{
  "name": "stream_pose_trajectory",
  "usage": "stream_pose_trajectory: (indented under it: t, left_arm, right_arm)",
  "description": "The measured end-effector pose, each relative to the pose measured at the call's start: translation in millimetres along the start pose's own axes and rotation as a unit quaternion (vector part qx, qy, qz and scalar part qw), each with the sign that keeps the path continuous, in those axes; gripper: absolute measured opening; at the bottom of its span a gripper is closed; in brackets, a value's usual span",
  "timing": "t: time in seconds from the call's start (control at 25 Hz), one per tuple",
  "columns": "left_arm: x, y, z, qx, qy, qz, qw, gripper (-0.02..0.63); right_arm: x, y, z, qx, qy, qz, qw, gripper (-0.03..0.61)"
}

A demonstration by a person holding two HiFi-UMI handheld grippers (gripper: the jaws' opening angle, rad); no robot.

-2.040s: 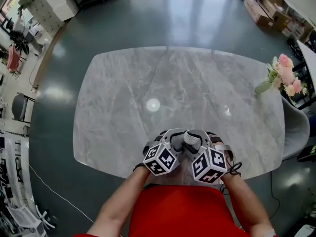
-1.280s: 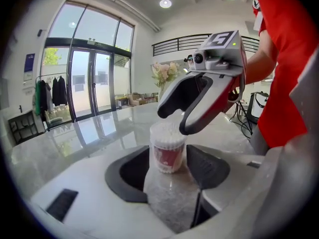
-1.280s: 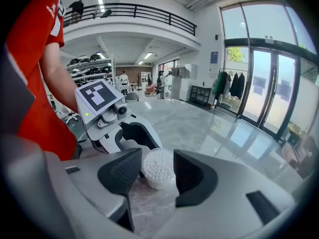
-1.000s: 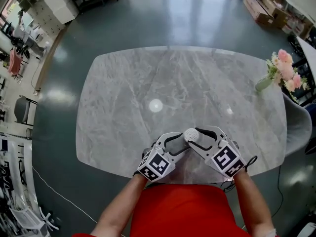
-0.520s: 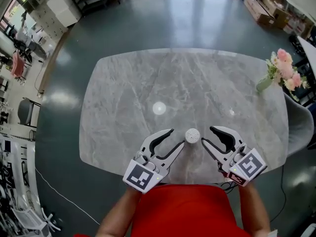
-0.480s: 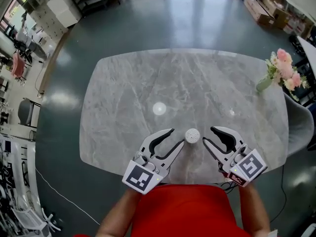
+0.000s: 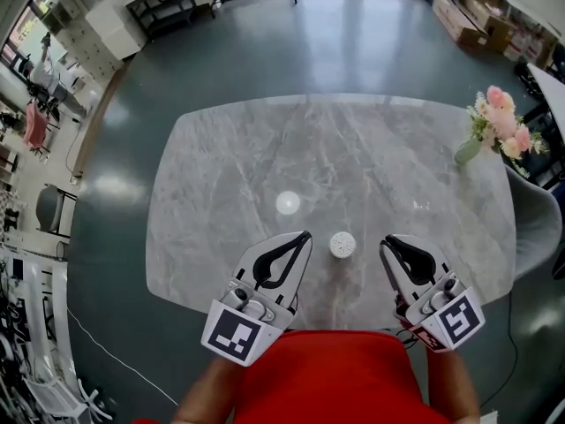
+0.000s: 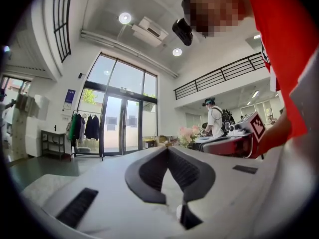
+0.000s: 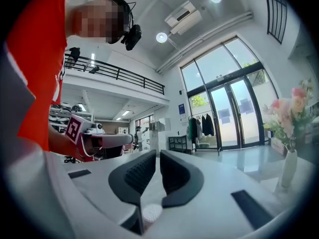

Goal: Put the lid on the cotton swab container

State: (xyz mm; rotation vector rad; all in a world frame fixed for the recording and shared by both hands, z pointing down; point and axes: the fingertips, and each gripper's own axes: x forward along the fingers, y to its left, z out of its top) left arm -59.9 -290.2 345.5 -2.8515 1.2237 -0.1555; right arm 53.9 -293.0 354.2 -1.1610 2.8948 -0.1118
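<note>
The cotton swab container (image 7: 342,244) is a small white round tub with its lid on top. It stands alone on the grey marble table (image 7: 221,166) near the front edge. My left gripper (image 7: 305,235) lies to its left, shut and empty, clear of the tub. My right gripper (image 7: 386,241) lies to its right, also clear; its jaws are closing, almost together, with nothing between them. In the left gripper view the jaws of the left gripper (image 8: 168,149) meet. In the right gripper view the right gripper (image 9: 158,152) shows a thin slit, and the container (image 9: 152,213) peeks out below.
A vase of pink flowers (image 7: 494,131) stands at the table's far right edge, seen too as the vase (image 9: 289,168) in the right gripper view. A bright ceiling-light reflection (image 7: 288,203) lies on the tabletop. A grey chair (image 7: 530,228) sits by the right edge.
Both grippers were closed around the container, then opened and let it go. They drew back toward me and apart, and their jaws came together. The lidded container stays put.
</note>
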Motion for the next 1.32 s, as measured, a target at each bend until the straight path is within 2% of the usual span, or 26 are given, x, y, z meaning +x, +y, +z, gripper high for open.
stream_pose_trajectory:
  t: [0.2,1.32]
  left_arm:
    - [-2,-1,10,0.008,-0.012,-0.005,0.9999,0.011]
    - [-2,-14,8,0.01,-0.008,-0.02,0.9997,0.011]
  right_arm:
    - [-2,3,12,-0.008,-0.017,-0.008,1.0,0.005]
    - [-9,8,8,-0.002,-0.014,-0.007,1.0,0.005]
